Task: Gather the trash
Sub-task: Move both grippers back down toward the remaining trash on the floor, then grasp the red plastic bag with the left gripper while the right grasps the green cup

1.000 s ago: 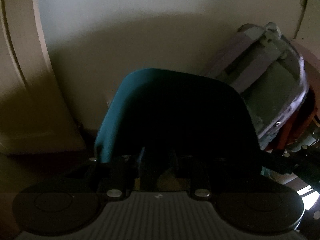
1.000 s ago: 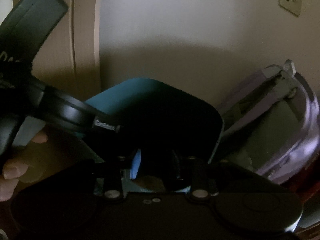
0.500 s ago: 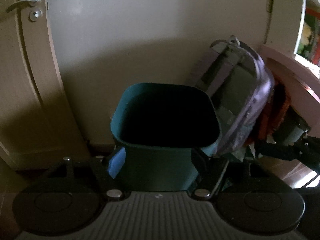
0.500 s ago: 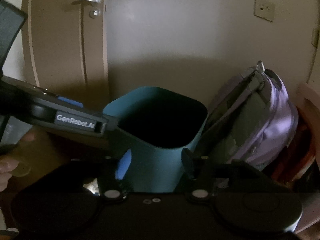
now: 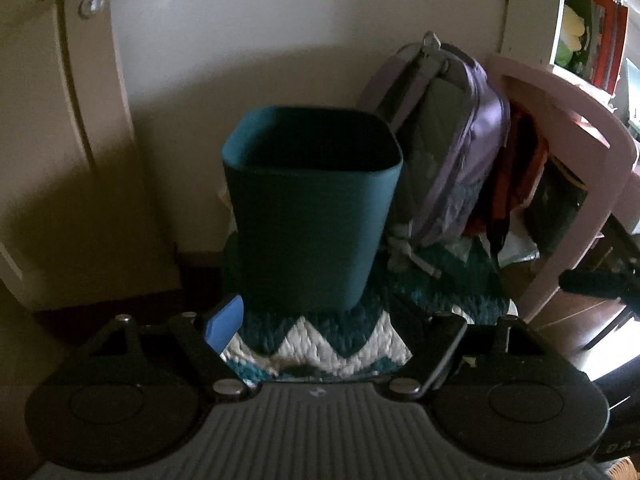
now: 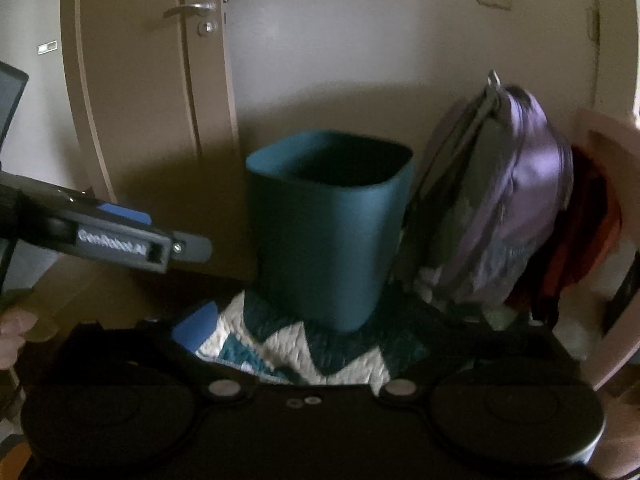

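Standing upright straight ahead of both tongs, the teal trash bin [image 5: 308, 216] rests on a teal-and-white zigzag rug [image 5: 320, 344] that lies between it and the fingertips. The left tongs [image 5: 320, 332] are released and spreading wider, with only rug between their jaws. The right tongs [image 6: 316, 340] are also released and spreading, nothing between them; they are dark and blurred. The bin's inside is too dark to read. To the right of the bin a purple backpack [image 5: 460, 148] leans on the wall. In the right wrist view the left tool crosses at the left, its label seemingly reading "GenRobot.AI" [image 6: 112, 242], blurred. A door [image 6: 152, 92] stands beyond, to the left.
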`<action>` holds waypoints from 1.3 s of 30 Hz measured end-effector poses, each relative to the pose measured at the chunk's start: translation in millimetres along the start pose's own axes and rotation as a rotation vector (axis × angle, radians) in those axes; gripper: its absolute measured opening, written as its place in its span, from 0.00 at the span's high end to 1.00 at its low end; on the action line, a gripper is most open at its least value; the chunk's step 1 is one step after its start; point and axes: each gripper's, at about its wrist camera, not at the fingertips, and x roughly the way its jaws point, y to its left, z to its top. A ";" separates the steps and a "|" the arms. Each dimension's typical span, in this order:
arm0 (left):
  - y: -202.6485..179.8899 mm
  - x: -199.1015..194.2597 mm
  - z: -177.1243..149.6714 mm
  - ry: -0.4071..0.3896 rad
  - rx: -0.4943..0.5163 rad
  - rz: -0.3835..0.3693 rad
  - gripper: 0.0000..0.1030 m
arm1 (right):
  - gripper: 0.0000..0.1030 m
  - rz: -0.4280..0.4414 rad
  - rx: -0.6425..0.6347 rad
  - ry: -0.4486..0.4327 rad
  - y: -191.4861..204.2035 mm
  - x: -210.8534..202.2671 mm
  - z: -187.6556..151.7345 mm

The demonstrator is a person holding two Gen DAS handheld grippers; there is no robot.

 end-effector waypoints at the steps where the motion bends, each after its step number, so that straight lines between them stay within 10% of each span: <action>1: 0.5 -0.7 -7.3 0.006 -0.005 -0.005 0.22 | 0.01 0.004 0.007 0.003 -1.1 -0.4 -10.3; 15: -1.4 46.8 -103.3 0.079 -0.058 -0.058 0.03 | 0.00 -0.003 0.070 0.047 -12.5 30.9 -125.2; 39: 10.6 333.2 -228.8 0.533 -0.253 0.038 0.03 | 0.05 0.025 0.059 0.464 -72.8 270.3 -271.4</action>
